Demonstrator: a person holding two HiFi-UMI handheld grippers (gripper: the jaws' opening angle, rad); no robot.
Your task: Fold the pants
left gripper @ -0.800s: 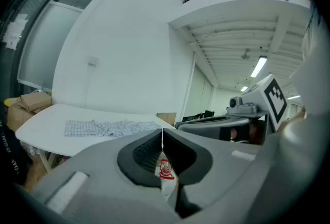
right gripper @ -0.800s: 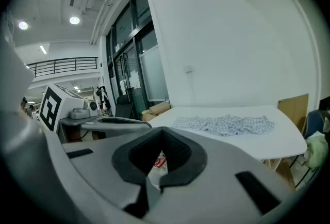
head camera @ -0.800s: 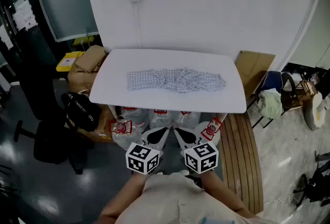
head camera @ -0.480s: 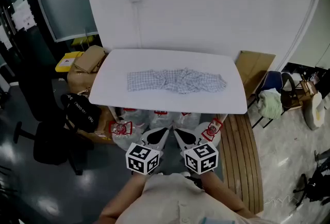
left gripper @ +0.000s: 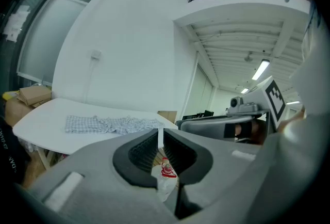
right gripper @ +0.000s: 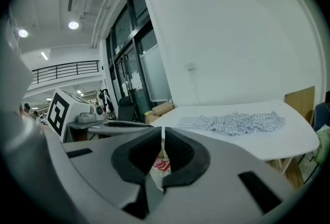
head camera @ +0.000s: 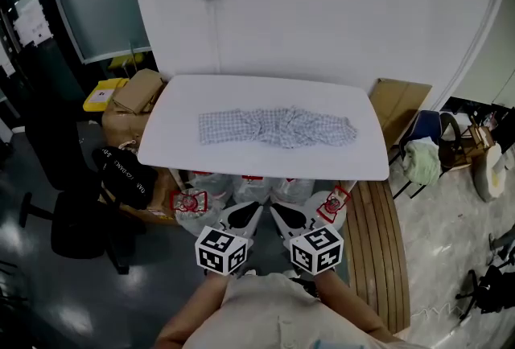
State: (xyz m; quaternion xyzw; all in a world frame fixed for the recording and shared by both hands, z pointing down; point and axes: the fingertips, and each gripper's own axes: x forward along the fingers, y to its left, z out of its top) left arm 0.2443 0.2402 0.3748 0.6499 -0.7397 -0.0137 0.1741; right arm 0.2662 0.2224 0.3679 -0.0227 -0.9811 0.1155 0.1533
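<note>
Checked pants (head camera: 275,127) lie crumpled in a long strip across the middle of the white table (head camera: 177,148); they also show in the left gripper view (left gripper: 111,124) and the right gripper view (right gripper: 232,123). My left gripper (head camera: 256,206) and right gripper (head camera: 272,207) hang side by side below the table's near edge, well short of the pants. Both are shut with nothing between their jaws. The left gripper (left gripper: 160,134) and the right gripper (right gripper: 163,135) each show their pads closed together.
Plastic bags with red print (head camera: 190,200) sit under the table's near edge. Cardboard boxes (head camera: 137,93) and a black bag (head camera: 126,174) are at the left. A wooden bench (head camera: 376,247) runs at the right, with a chair and cloth (head camera: 424,156) beyond it.
The view has shifted very slightly; the grippers and pants stay where they were.
</note>
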